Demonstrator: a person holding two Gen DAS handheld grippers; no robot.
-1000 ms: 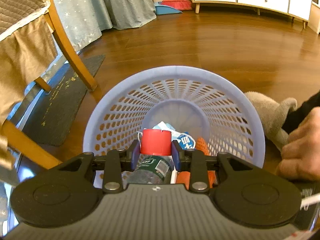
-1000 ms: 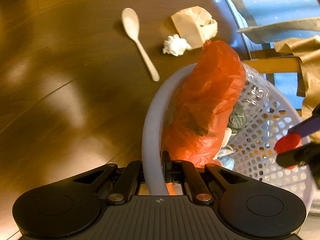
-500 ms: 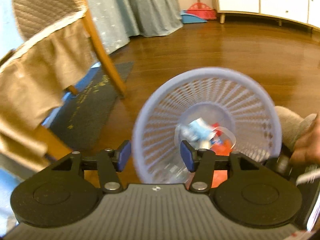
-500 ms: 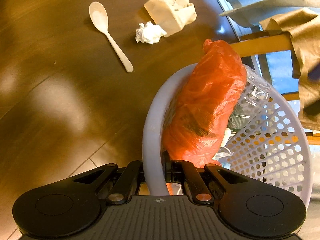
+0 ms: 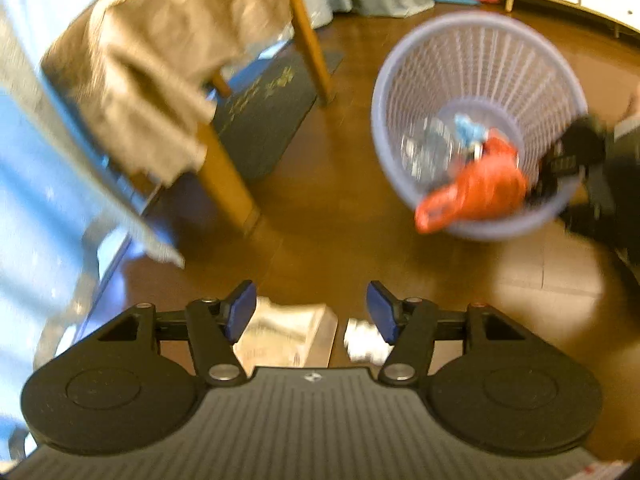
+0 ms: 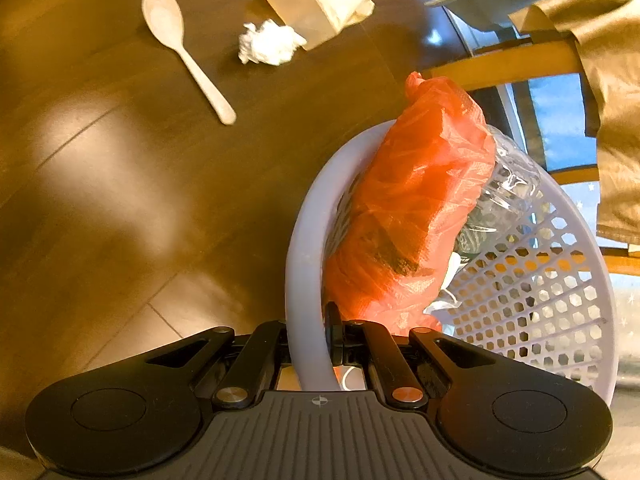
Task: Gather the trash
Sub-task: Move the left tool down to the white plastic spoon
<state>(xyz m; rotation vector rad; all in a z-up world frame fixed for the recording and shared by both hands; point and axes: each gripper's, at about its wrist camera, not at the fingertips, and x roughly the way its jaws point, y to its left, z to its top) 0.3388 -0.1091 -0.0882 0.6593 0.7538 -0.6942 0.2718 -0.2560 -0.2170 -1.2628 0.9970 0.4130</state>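
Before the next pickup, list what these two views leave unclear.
- Left wrist view: motion blur smears the basket contents; only the orange bag reads clearly.
- Left wrist view: the left gripper body covers the near parts of the paper bag and the tissue.
- Right wrist view: the orange bag hides most of the clear bottle.
- Right wrist view: the print on the paper bag is too small to read.

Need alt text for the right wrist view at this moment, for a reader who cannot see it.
The right gripper is shut on the rim of a lavender basket, which holds an orange plastic bag and a clear plastic bottle. On the wooden floor beyond lie a pale spoon, a crumpled white tissue and a crumpled paper bag.
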